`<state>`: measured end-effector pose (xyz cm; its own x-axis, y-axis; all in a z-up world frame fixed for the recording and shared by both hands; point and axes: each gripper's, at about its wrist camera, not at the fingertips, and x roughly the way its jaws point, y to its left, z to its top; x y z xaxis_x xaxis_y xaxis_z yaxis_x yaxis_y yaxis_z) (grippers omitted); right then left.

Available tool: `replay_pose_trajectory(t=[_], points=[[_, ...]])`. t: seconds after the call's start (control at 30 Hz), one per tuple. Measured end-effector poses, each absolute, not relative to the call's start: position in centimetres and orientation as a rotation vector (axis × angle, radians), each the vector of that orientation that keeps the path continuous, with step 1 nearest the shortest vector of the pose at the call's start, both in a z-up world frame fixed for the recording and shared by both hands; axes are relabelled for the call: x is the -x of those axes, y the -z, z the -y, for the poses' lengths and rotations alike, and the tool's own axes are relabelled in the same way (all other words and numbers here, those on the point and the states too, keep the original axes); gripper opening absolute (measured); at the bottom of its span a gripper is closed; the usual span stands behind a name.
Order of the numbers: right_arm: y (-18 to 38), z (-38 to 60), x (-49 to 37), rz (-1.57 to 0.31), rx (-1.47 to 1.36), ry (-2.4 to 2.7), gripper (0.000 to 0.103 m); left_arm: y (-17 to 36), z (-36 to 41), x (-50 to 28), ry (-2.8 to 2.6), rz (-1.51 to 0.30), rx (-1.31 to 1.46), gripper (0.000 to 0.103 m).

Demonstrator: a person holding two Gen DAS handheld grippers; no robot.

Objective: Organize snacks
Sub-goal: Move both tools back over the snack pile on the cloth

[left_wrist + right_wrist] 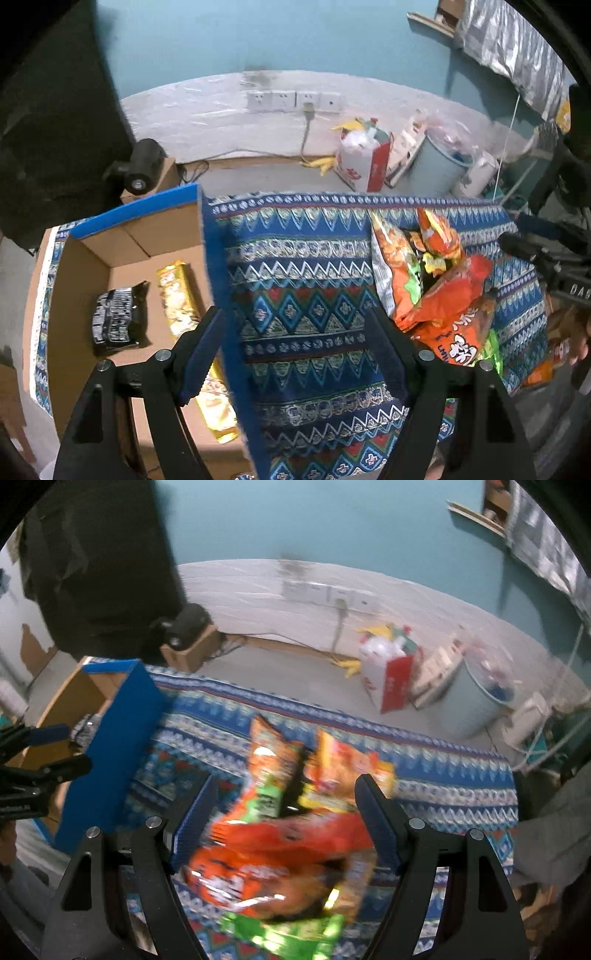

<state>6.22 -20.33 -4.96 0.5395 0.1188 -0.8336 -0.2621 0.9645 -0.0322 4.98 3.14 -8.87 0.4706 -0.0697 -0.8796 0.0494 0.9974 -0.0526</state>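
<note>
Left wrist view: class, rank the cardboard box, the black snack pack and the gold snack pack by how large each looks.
1. cardboard box
2. gold snack pack, partly hidden by the gripper finger
3. black snack pack

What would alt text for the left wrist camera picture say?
Open black jaws hang over the blue wall of a cardboard box holding a black packet and a yellow packet. Orange snack bags lie heaped on a patterned cloth.

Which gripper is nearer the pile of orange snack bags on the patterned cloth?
Right. The right gripper hovers open directly over the snack bags; the left gripper is off beside them, at the cardboard box.
</note>
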Motion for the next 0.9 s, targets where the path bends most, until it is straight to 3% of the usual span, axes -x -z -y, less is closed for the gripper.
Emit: replay_pose_trajectory(t=[0.9], points=[[15.9, 31.9, -6.6, -1.246, 0.060, -0.038, 0.077, 14.1, 4.8, -9.3, 0.143, -1.198, -0.092, 0.079]])
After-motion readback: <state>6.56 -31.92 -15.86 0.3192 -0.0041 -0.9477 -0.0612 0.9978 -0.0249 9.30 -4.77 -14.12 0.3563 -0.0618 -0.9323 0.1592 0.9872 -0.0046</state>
